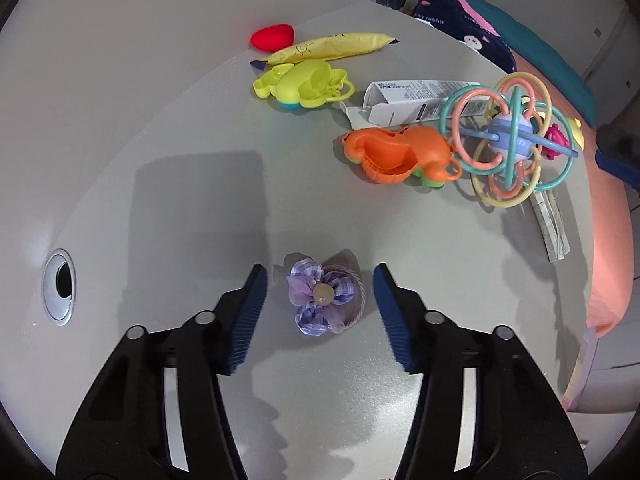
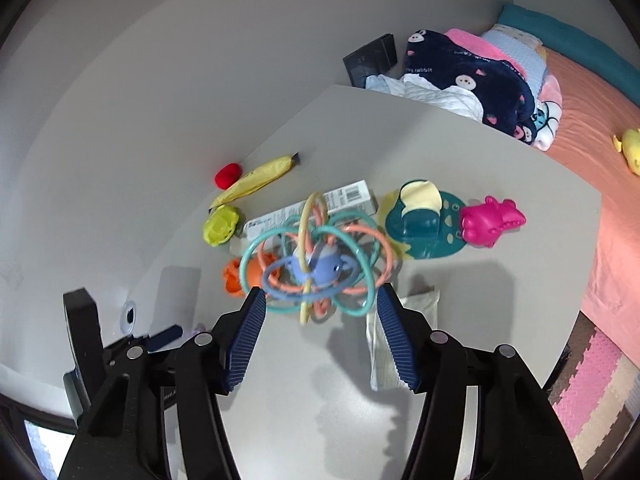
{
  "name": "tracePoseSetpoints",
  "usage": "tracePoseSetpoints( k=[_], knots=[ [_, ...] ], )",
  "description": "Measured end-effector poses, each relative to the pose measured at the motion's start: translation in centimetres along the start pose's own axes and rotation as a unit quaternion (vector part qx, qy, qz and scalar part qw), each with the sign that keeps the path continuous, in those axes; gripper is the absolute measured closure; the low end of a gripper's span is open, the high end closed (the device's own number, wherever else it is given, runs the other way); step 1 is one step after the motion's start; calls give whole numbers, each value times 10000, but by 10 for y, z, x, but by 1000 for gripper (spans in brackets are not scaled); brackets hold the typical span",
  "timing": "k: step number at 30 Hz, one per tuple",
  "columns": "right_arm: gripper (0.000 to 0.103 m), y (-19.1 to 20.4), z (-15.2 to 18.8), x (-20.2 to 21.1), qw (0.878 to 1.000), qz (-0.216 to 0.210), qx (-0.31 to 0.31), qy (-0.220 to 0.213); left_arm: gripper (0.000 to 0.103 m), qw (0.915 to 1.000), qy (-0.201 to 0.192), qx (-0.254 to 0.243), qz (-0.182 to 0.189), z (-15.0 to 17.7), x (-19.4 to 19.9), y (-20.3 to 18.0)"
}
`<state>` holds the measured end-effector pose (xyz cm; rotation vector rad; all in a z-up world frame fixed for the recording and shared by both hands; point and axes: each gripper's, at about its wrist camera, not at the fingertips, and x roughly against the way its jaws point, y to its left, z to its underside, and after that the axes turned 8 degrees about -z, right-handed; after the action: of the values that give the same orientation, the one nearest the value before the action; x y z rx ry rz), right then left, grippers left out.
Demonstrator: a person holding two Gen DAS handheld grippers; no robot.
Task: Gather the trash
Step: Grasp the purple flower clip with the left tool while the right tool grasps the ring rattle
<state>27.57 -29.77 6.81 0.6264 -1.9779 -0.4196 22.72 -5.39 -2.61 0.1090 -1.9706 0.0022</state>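
The trash is not picked up yet. A yellow wrapper (image 1: 324, 47), a white box (image 1: 416, 100) and a flat packet (image 2: 404, 344) lie on the bench (image 1: 200, 128) among toys. The left claw (image 1: 320, 312) is open around a purple flower (image 1: 320, 298). The right claw (image 2: 320, 334) is open and holds nothing, near a ring ball (image 2: 316, 260).

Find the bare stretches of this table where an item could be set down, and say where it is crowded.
Bare: the wide stretch of table between the cable hole, the purple flower hair tie and the yellow-green toy, and the near strip behind the hair tie. Crowded: the far right, around the orange toy, white carton and ring rattle.
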Motion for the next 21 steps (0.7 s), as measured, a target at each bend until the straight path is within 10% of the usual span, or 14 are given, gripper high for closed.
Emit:
tracePoseSetpoints(
  k=[10,21],
  knots=[
    [87,-27,-4,-34,9983,-226,-442,289,81,9999,-52,-84,-17,3,-6,-1],
    [91,1,-10,-2,9977,-623,-181,-175,88,9981,-438,-74,420,-5,32,-4]
  ],
)
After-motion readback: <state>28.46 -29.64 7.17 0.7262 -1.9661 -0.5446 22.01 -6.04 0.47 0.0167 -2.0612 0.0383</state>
